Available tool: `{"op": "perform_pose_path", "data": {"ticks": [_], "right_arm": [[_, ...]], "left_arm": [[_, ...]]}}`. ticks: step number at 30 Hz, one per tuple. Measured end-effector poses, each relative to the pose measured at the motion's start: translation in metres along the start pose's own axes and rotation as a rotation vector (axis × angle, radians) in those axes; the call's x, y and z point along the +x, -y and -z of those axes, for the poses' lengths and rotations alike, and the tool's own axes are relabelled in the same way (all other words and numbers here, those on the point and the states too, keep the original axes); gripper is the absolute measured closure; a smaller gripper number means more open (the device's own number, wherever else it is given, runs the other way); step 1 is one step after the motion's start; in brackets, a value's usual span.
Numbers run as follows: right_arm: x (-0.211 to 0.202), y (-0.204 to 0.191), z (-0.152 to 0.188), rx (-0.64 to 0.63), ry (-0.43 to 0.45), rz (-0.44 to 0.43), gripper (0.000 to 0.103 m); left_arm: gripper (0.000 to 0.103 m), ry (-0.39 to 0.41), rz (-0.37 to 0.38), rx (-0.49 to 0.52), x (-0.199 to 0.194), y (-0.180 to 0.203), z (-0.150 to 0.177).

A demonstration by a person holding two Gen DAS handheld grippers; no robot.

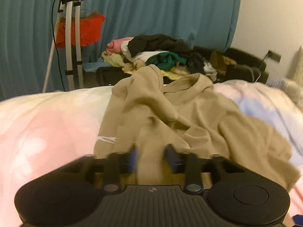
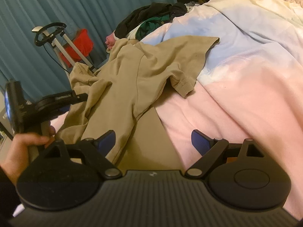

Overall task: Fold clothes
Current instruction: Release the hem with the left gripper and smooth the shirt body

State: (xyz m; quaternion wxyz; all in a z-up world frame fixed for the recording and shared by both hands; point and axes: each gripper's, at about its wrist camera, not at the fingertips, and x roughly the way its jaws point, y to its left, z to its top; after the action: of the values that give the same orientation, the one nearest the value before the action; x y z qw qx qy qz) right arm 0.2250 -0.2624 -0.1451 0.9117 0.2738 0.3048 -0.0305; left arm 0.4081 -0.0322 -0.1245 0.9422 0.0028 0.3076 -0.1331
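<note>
A tan T-shirt (image 1: 189,109) lies crumpled on the bed; in the right wrist view (image 2: 132,75) one short sleeve (image 2: 182,86) lies out flat to the right. My left gripper (image 1: 151,158) has its blue pads close on either side of a fold of the shirt's near edge, blurred by motion. It also shows at the left of the right wrist view (image 2: 64,102), held in a hand, at the shirt's left edge. My right gripper (image 2: 153,141) is wide open, its left pad (image 2: 107,139) over the shirt's lower edge and its right pad over the pink cover.
The bed has a pink, white and pale blue cover (image 1: 37,128). A pile of mixed clothes (image 1: 162,54) lies beyond the shirt. A garment steamer stand (image 1: 71,37) with a red item stands before the blue curtain (image 1: 170,9).
</note>
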Motion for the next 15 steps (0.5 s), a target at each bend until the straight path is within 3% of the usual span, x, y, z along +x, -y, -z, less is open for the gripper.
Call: {"op": "perform_pose_path", "data": {"ticks": [2, 9, 12, 15], "right_arm": [[0.001, 0.000, 0.000, -0.007, 0.001, 0.001, 0.015], [-0.001, -0.004, 0.001, -0.035, 0.014, 0.006, 0.015], [-0.002, -0.007, 0.001, -0.060, 0.026, 0.012, 0.015], [-0.004, -0.010, 0.001, -0.084, 0.037, 0.017, 0.015]], "left_arm": [[0.094, 0.019, 0.017, -0.027, -0.007, -0.008, -0.003], [0.097, 0.090, 0.028, -0.118, -0.063, -0.071, -0.033], [0.098, 0.090, -0.047, -0.167, -0.078, -0.107, -0.056], [0.098, 0.088, -0.201, -0.231, -0.081, -0.150, -0.081]]}}
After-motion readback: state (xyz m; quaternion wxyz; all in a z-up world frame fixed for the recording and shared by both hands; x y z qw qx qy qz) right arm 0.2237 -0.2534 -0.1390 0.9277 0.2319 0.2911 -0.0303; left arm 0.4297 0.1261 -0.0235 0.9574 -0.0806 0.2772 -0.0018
